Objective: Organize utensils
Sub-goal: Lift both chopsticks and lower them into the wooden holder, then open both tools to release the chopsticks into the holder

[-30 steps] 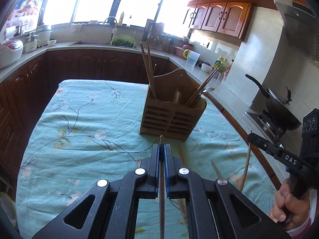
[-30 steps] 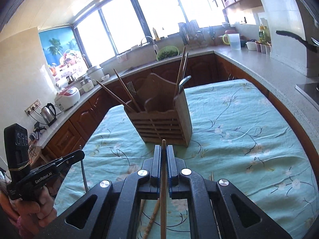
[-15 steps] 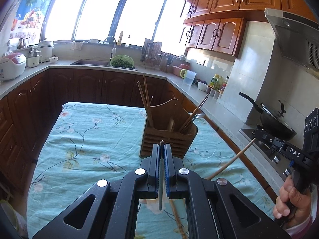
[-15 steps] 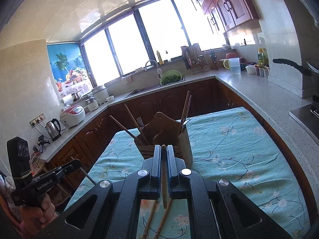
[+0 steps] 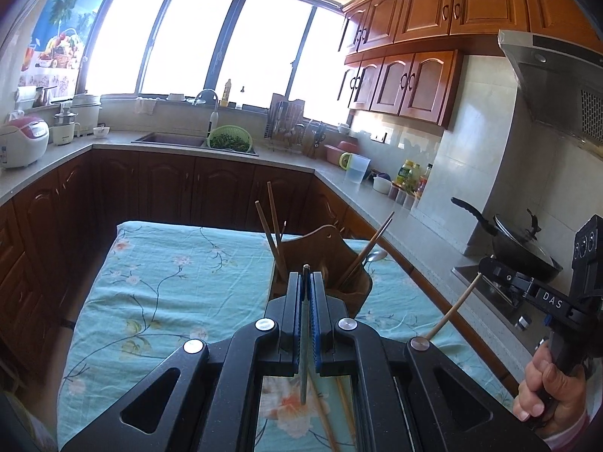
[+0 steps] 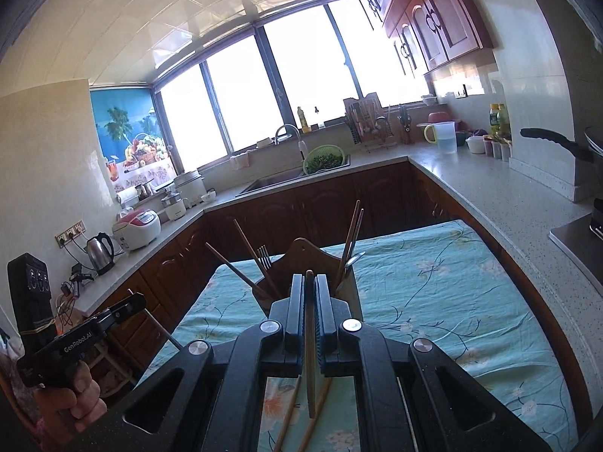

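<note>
Left wrist view: a grey metal chopstick (image 5: 303,339) and a wooden chopstick (image 6: 309,342) have been lifted off the floral tablecloth (image 5: 169,282), pinched in the left gripper (image 5: 305,282) and right gripper (image 6: 309,282), ready for the wooden utensil holder (image 5: 331,260).

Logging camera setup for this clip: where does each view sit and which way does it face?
Left wrist: on the left tool, facing the wooden utensil holder on the table; the right hand shows at the right edge.
Right wrist: on the right tool, facing the same holder; the left hand shows at lower left.
Shared: holder, floral tablecloth, sink counter; each tool is shut on a thin utensil.
</note>
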### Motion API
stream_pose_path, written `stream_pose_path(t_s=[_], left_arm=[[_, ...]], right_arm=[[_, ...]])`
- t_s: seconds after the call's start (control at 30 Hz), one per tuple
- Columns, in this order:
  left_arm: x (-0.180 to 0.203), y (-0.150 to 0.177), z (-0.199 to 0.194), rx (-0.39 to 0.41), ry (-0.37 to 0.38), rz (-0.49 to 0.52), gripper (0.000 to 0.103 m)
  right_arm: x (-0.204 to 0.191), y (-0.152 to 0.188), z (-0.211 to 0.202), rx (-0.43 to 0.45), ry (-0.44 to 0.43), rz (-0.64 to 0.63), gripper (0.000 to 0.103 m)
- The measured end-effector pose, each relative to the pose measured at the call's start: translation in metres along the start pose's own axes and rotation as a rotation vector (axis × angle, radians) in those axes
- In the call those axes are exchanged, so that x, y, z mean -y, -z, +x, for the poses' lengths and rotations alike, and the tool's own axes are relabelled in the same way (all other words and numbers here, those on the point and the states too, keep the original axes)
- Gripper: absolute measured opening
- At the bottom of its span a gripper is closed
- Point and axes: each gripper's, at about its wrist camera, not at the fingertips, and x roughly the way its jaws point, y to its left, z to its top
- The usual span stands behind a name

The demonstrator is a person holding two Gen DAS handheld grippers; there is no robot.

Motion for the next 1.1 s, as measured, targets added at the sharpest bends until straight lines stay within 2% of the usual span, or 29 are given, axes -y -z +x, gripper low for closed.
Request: stream_pose_path(t_s=[0.27, 0.47, 0.73, 0.87, 1.1], left_arm=[[0.001, -0.02, 0.009, 0.061, 0.018, 0.005, 0.003], [0.003, -0.043, 0.022, 0.155, 0.022, 0.025, 0.003], [0.002, -0.062, 0.067, 0.241, 0.011, 0.021, 0.003], [-0.008, -0.049, 0.096, 0.252, 0.008, -0.016, 0.003], [-0.017, -0.02, 0.145, 0.194, -0.031, -0.052, 0.003]], right_arm=[[0.003, -0.027, 0.006, 0.061, 0.005, 0.0, 0.005], [0.004, -0.06, 0.015, 0.125, 0.009, 0.005, 0.005], [0.001, -0.098, 0.039, 0.2, 0.026, 0.002, 0.005], [0.002, -0.099, 0.06, 0.197, 0.059, -0.016, 0.005], [0.017, -0.067, 0.098, 0.128, 0.082, 0.018, 0.005]])
